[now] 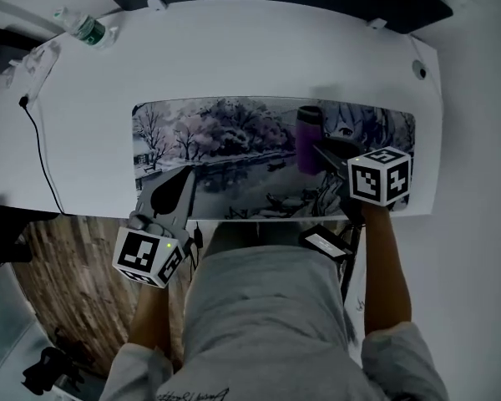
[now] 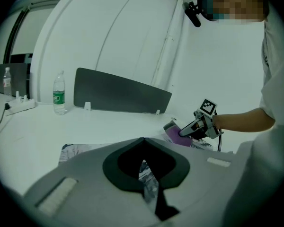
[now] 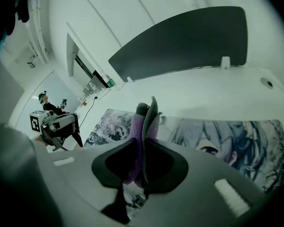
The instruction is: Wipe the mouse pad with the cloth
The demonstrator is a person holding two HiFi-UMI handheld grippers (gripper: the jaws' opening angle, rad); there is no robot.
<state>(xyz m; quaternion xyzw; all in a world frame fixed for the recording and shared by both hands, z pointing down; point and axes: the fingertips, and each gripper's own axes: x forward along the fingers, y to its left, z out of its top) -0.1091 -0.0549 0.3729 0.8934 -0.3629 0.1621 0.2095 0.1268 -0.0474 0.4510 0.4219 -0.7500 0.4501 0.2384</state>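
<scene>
Right gripper (image 1: pixel 319 152) pinches the purple cloth (image 1: pixel 308 137) upright between its jaws, over the mouse pad (image 1: pixel 225 153) near its 3 o'clock end; it seems to touch the print, though the dim view leaves that unsure. Left gripper (image 1: pixel 177 192), jaws pressed together on nothing, sits at the pad's 7 o'clock edge. The wiping step is in hand; next comes a firm sweep toward 9 o'clock
</scene>
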